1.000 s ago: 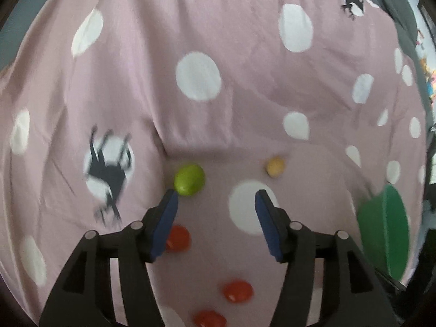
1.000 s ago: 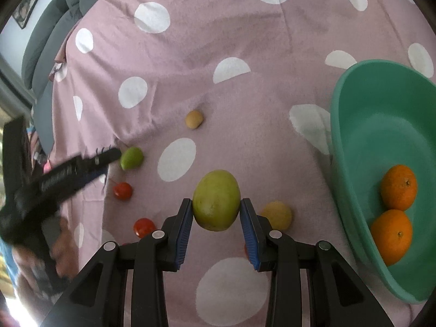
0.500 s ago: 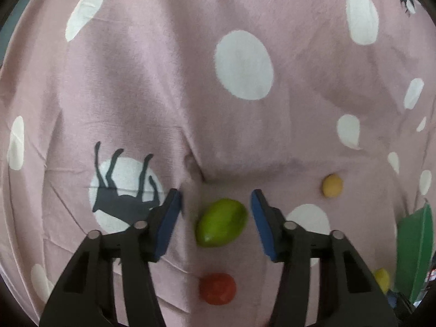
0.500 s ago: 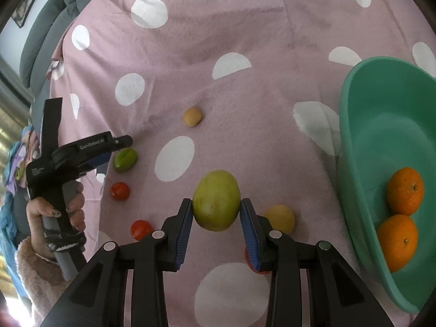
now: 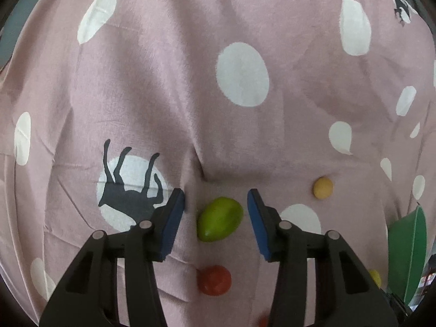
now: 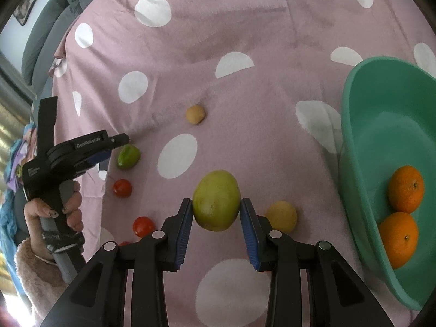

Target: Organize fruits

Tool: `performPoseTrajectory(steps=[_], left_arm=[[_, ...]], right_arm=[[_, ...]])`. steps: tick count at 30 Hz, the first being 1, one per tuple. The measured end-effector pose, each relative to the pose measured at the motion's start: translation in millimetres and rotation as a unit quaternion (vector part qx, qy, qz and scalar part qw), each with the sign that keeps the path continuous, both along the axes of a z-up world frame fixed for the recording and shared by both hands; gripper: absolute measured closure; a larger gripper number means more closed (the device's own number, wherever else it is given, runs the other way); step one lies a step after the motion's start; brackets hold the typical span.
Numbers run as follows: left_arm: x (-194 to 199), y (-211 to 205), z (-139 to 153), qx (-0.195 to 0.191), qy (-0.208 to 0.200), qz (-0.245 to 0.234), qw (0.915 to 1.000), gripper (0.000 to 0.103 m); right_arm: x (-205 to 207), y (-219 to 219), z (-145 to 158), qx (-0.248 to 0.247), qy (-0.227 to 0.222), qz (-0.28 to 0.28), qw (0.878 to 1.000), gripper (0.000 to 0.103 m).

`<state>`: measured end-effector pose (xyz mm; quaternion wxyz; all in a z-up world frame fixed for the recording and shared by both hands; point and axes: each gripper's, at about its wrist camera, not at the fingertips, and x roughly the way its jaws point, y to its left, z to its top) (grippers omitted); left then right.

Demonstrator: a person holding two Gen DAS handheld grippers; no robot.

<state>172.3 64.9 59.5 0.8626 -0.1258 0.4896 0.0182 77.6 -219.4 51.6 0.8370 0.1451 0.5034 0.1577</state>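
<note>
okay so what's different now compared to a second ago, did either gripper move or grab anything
The left gripper moved forward from beside the small green fruit until its open fingers straddled it; nothing is gripped yet. The right gripper stayed shut on the large green mango, barely shifting. The teal bowl still holds two oranges, and the loose fruits lie where they were.

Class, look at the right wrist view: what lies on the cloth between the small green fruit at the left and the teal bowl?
In the right wrist view, between the green fruit and the bowl lies bare spotted cloth, with one white spot beside the fruit.
</note>
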Motion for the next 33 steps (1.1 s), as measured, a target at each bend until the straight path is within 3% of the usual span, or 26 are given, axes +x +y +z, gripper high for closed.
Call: performPoseTrajectory(steps=[5, 8, 12, 15, 20, 22, 29, 33], left_arm=[[-4.1, -4.0, 15.6, -0.034, -0.018, -0.021, 0.999, 0.056], [-3.9, -16.9, 8.1, -0.006, -0.008, -0.043, 0.999, 0.056], [-1.3, -20.1, -5.5, 0.042, 0.015, -0.035, 0.9984, 0.058], [0.3, -17.6, -14.3, 0.036, 0.019, -0.037, 0.9985, 0.06], [2.8, -30.6, -24.0, 0.067, 0.0, -0.044, 0.9968, 0.069], [10.2, -36.5, -31.1, 0.049, 0.022, -0.051, 0.9973, 0.07], [2.6, -30.0, -26.6, 0.007, 0.016, -0.024, 0.9995, 0.071], [-28.4, -26.6, 3.0, -0.004, -0.026, -0.023, 0.9994, 0.071]], right_arm=[[-1.5, 0.0, 1.6, 0.0, -0.003, 0.003, 1.0, 0.066], [-1.7, -0.3, 1.4, 0.001, -0.003, 0.005, 1.0, 0.066], [-1.4, -0.4, 1.8, -0.001, -0.003, 0.007, 1.0, 0.066], [-1.4, 0.1, 2.1, -0.001, -0.004, 0.008, 1.0, 0.066], [-0.4, 2.0, 0.5, -0.004, -0.001, 0.011, 1.0, 0.066], [0.0, 2.8, 0.8, -0.003, -0.001, 0.011, 1.0, 0.066], [-0.6, 2.7, 1.2, -0.003, -0.003, 0.009, 1.0, 0.066], [-1.5, -1.3, 2.9, 0.003, -0.008, 0.01, 1.0, 0.066]])
